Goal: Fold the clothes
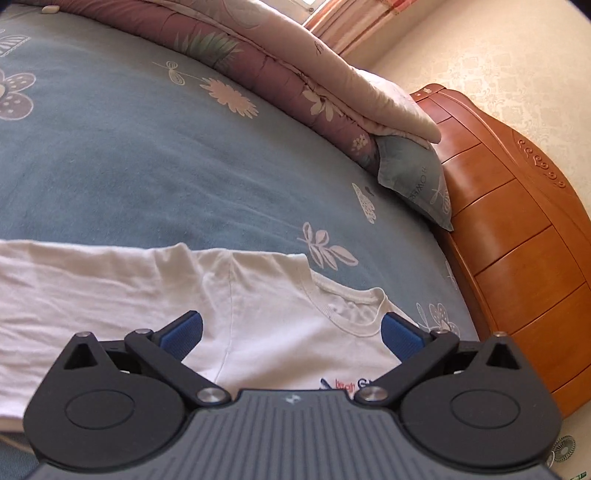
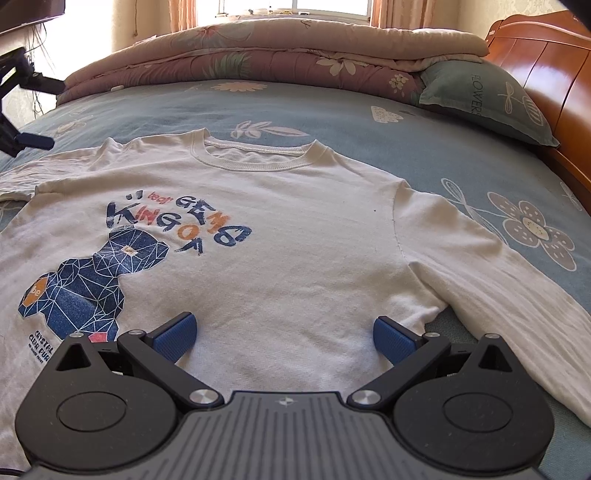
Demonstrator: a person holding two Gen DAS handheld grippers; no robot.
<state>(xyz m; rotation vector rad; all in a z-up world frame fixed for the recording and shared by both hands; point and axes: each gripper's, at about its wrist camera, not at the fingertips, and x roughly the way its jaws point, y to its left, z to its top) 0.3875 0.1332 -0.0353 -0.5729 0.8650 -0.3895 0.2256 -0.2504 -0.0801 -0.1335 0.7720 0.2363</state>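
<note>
White long-sleeved cotton shirt with blue bear print (image 2: 258,229) flat on blue floral bedsheet (image 2: 369,147) | likely light, limp, wrinkle-prone | pinch shoulder seam or sleeve cuff | left gripper (image 1: 291,336) and right gripper (image 2: 284,338) spread wide, holding nothing

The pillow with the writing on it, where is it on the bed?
In the right wrist view the pillow lies at the far right corner of the bed, against the wooden headboard and tucked partly under the folded quilt.

Bright window (image 2: 295,7) backlight, sharp, fisheye-bent edges
</note>
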